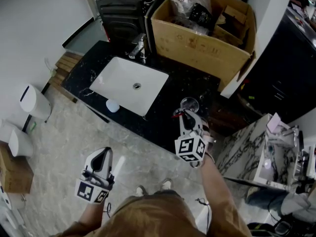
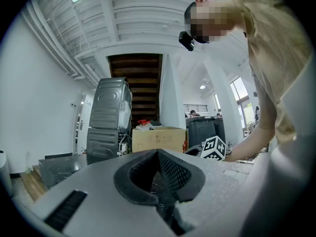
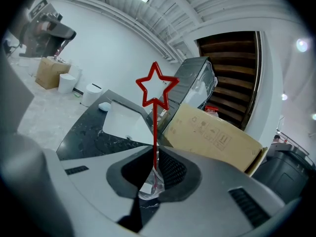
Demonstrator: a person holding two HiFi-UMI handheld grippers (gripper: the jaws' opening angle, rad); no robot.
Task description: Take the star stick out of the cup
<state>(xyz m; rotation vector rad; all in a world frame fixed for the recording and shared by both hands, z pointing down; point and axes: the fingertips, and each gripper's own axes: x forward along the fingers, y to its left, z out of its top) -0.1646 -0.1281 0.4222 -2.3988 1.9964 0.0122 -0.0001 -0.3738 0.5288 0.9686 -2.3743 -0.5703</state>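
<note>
Looking steeply down onto a black stone counter (image 1: 158,115) carrying a white rectangular sink (image 1: 118,80), with a faucet (image 1: 138,48) behind the basin and an open cardboard box (image 1: 197,46) sitting at the far right end. Reaching over the counter's near right part with the right gripper (image 1: 185,113), marker cube facing the camera, jaw tips just beside a clear cup (image 1: 189,104) standing upright on the stone to the right of the sink. Pinching the thin stem of the red star stick (image 3: 155,120) between those jaws, pads pressed close on either side of it, with the hollow star head rising above the jaw tips against the pale wall in the right gripper view. Running the stem down through the jaws toward the clear cup below them, leaving it impossible to settle whether the lower end is inside the cup or just above it. Holding the left gripper (image 1: 102,153) low at the near left, well apart from the counter and over the pale tiled floor (image 1: 64,132), jaws pressed together with nothing between them. Standing close to the counter's front edge, one tan sleeve (image 1: 148,216) filling the bottom of the head view.
</note>
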